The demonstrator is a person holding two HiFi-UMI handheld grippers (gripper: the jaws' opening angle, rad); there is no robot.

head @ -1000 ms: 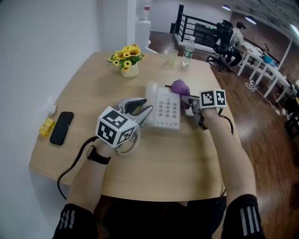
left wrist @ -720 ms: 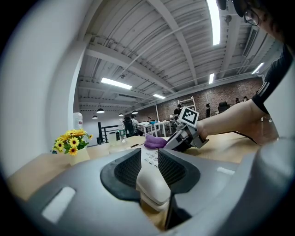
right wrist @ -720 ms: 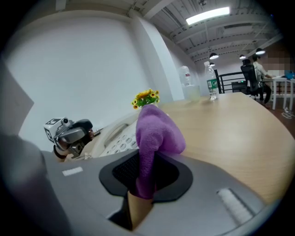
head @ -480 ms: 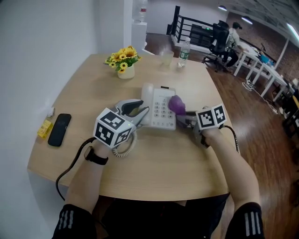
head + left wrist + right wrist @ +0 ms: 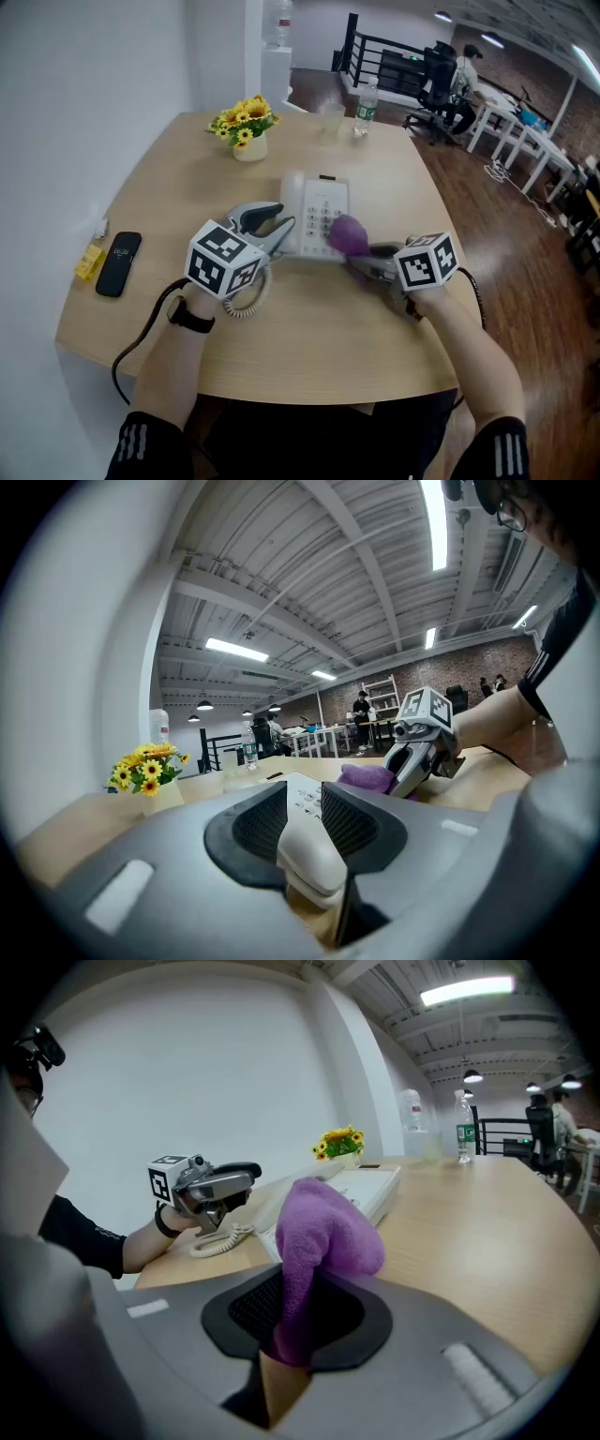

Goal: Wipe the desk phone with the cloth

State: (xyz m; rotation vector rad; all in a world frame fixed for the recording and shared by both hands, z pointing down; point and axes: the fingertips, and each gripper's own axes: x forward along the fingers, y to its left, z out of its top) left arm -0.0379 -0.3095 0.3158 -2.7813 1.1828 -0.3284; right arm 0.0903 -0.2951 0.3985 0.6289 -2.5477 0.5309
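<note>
Wiping step under way: R gripper [image 5: 364,257], closed on purple cloth [image 5: 348,234], holds it at near-right corner of desk phone [image 5: 314,208] mid-table [image 5: 309,347], L gripper [image 5: 274,231] clamps handset [image 5: 314,855]; next prob. needs light sweep over keypad.

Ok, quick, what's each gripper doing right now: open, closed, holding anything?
Left gripper: closed on the white phone handset.
Right gripper: closed on the purple cloth.
</note>
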